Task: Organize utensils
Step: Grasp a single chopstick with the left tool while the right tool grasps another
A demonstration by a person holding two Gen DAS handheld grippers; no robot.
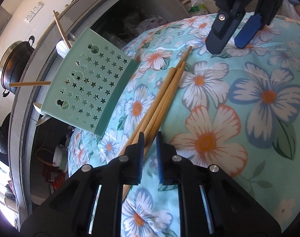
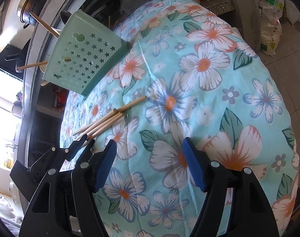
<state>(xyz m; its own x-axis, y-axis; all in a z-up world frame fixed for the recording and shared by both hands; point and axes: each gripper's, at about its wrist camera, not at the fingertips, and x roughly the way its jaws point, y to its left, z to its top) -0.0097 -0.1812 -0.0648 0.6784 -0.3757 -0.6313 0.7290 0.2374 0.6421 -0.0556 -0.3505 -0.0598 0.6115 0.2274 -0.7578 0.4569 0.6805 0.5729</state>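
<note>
Left wrist view: green holder (image 1: 86, 79) at ten o'clock holds chopsticks and spoons. Left gripper (image 1: 150, 138) clamps one of the bamboo chopsticks (image 1: 165, 90) on the floral cloth (image 1: 248, 98). Right gripper (image 2: 150, 154) gapes empty.

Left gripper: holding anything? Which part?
The left gripper has closed on one chopstick of the bundle of chopsticks, near the end closest to it. The right gripper is open over the floral cloth, holding nothing.

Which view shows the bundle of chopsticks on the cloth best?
The right wrist view: the chopsticks lie in full sight, far ends fanned out, up to the left gripper. In the left wrist view the gripper's own fingers cover their near ends.
</note>
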